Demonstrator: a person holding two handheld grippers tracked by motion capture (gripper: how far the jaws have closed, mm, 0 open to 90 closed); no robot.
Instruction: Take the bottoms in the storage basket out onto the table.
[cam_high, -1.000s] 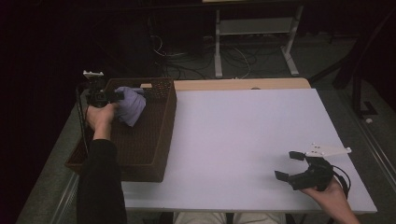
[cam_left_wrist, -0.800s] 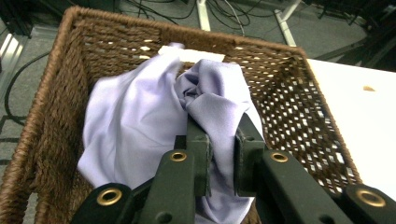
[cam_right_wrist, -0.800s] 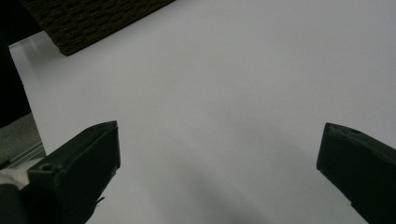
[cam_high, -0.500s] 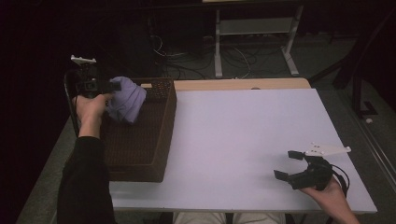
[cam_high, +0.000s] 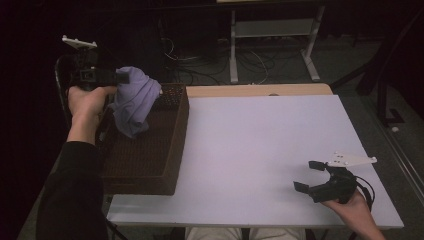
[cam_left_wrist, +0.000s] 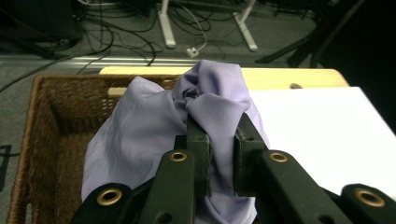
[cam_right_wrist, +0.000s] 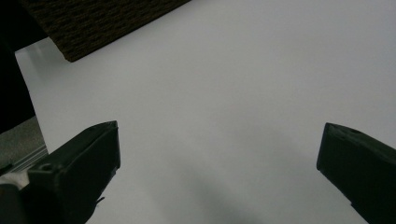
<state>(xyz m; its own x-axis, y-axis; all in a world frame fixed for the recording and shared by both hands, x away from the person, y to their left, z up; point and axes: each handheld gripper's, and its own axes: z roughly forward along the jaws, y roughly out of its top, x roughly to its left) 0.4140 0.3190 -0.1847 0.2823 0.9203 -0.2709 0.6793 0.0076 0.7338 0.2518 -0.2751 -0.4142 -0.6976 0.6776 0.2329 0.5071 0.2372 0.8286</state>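
The left claw (cam_high: 121, 77) is clamped on a bunched lavender cloth (cam_high: 134, 101), its two black jaws standing close together with a fold of the fabric pinched between them, as the left gripper view shows plainly (cam_left_wrist: 219, 154). In the high view the cloth hangs in loose folds from the claw, above the far end of a brown wicker basket (cam_high: 170, 165) that sits at the left side of the white counter (cam_high: 260, 150); whether the cloth's lower edge touches the weave inside the basket cannot be told. In the left gripper view the cloth (cam_left_wrist: 154, 135) drapes down in front of the basket's rim (cam_left_wrist: 44, 121), with the counter's pale surface (cam_left_wrist: 327, 130) off to the right. The right claw (cam_high: 309, 176) rests low at the counter's near right corner, well apart from the basket, its jaws spread wide with nothing between them; the right gripper view looks along them (cam_right_wrist: 217, 154) at bare counter, with a corner of the basket (cam_right_wrist: 93, 23) at the top.
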